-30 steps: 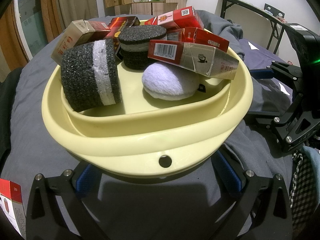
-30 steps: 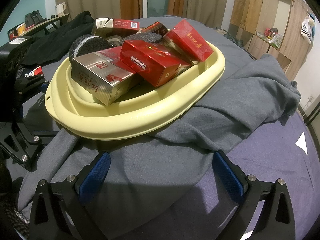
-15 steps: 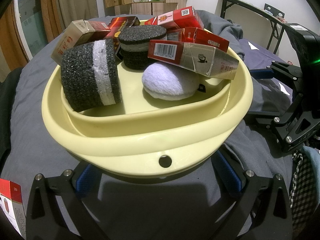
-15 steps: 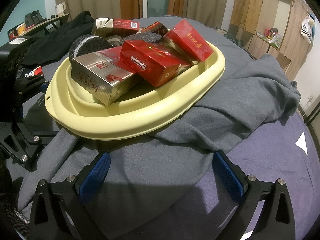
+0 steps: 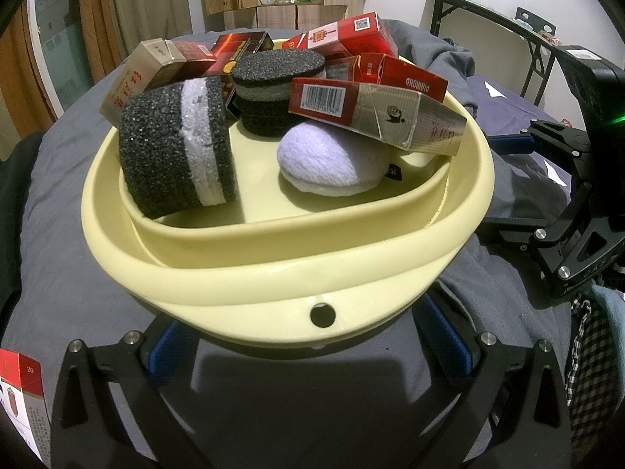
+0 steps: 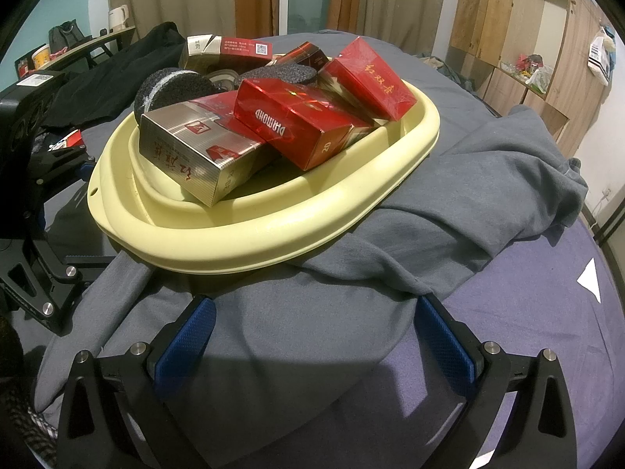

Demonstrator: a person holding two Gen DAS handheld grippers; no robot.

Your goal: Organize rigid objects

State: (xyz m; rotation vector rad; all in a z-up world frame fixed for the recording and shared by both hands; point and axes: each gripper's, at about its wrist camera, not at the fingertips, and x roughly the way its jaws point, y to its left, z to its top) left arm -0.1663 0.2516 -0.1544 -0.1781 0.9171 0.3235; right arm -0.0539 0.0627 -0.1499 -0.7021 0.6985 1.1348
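Stillness across the last second: nothing shifts, neither the yellow basin (image 5: 273, 273) nor anything piled in it. To me that reads as a pause with the gathering nearly done. Cigarette packs, two black foam pucks (image 5: 175, 148) and a white puff (image 5: 332, 164) sit heaped in the basin on the grey-covered bed (image 6: 527, 332). One red-and-white pack (image 5: 19, 402) lies outside, at the bed's edge. The left gripper (image 5: 312, 348) stays low, jaws apart, straddling the basin's near rim. The right gripper (image 6: 316, 336) hovers just beside the basin over a rumpled grey garment (image 6: 468, 195), jaws wide, holding nothing.
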